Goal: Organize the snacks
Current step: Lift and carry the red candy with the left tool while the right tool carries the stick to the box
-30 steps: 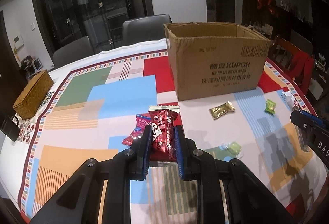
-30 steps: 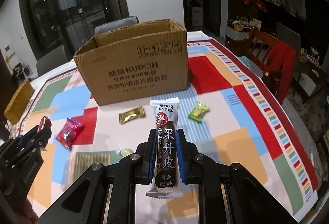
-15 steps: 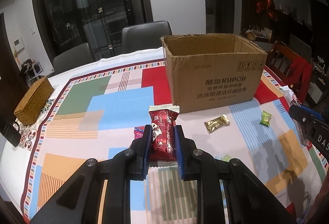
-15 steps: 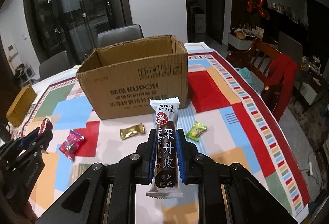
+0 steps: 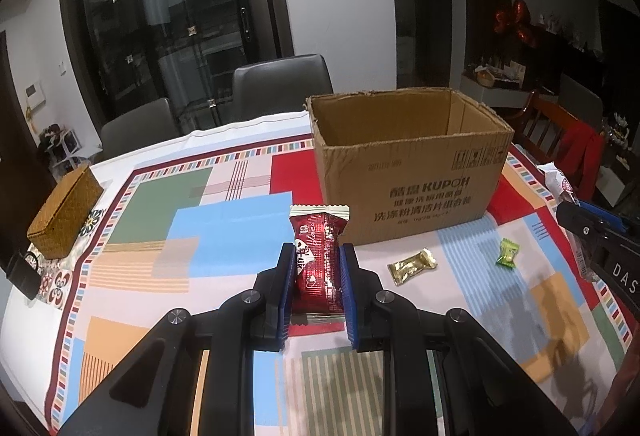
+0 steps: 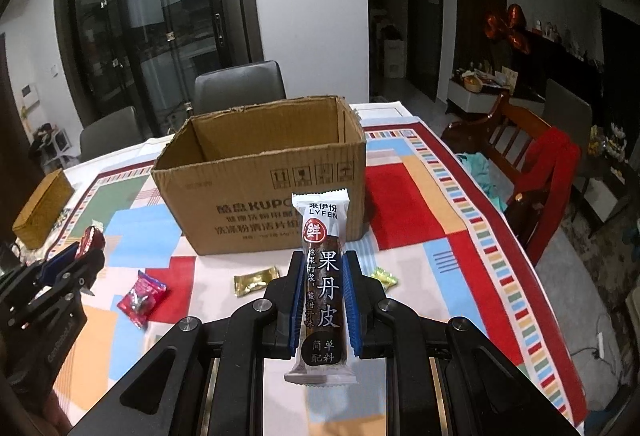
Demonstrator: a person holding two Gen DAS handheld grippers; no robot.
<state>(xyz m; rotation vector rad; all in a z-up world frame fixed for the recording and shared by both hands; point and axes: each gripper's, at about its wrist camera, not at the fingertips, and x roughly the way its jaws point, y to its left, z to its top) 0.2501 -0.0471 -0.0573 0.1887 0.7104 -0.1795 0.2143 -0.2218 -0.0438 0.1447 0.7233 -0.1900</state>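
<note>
Left wrist view: the left gripper has its blue fingers clenched on a red snack packet, held above the bench and standing up from the fingers toward 12 o'clock. The open cardboard box stands on the bench at 1 o'clock of the packet, its inside bare as far as can be seen. A gold candy lies at 3 o'clock of the packet and a green candy farther the same way, both apart from the box. The right gripper enters at the right edge of this view. A wicker box sits at 9 o'clock near the bench edge.

Right wrist view: the right gripper grasps a long white-and-dark fruit-leather bar between its fingers, the bar upright and overlapping the box front in the picture. Only this view shows a pink-red candy lying on the bench at 9 o'clock of the bar, beside the left gripper. The gold candy lies just left of the fingers; the green candy is partly hidden behind the right finger.
</note>
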